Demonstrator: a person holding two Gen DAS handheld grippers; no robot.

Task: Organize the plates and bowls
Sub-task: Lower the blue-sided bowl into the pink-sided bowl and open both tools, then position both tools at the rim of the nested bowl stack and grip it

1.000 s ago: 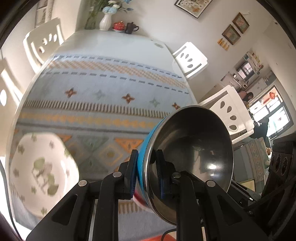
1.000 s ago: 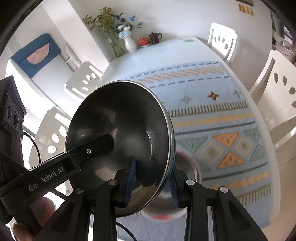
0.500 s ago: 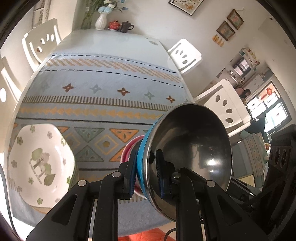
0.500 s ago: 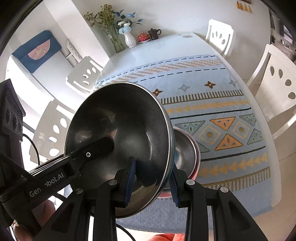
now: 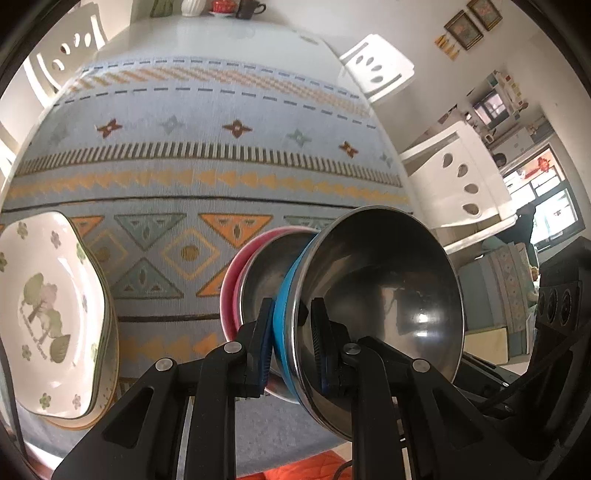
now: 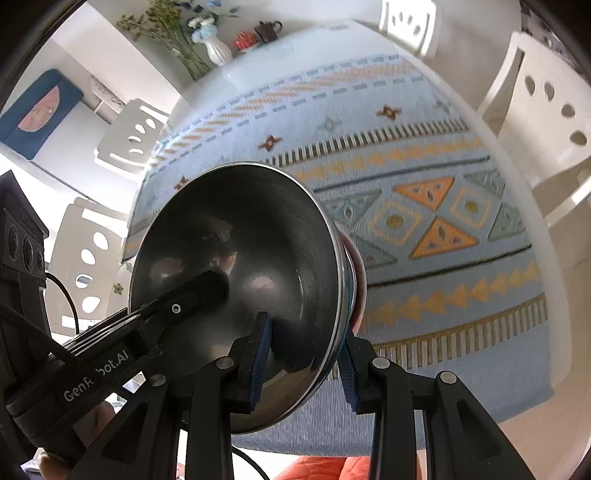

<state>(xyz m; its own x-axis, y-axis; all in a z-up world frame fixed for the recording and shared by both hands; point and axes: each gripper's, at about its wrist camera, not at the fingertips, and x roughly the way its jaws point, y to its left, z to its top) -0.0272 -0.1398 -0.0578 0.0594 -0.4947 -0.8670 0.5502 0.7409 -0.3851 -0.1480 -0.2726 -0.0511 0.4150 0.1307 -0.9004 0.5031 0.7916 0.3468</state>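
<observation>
A steel bowl with a blue outside [image 5: 384, 295] is gripped by both grippers. My left gripper [image 5: 291, 339] is shut on its rim. My right gripper [image 6: 306, 362] is shut on the opposite rim of the same bowl [image 6: 236, 273]. The left gripper's finger [image 6: 199, 291] shows inside the bowl in the right wrist view. The blue bowl sits tilted just over a pink bowl [image 5: 236, 280] with a steel inside, which rests on the cloth; its red edge [image 6: 358, 269] peeks out in the right wrist view. A stack of white floral plates [image 5: 48, 314] lies at the left.
A patterned blue tablecloth [image 5: 207, 155] covers the white table [image 5: 221, 33]. White chairs [image 5: 458, 177] stand around it. A vase [image 6: 216, 51], a red pot and a dark teapot stand at the far end. The table's near edge is just below the bowls.
Both grippers have carried the blue bowl forward and down toward the table. The pink bowl has come into view and the blue bowl now sits just over it.
</observation>
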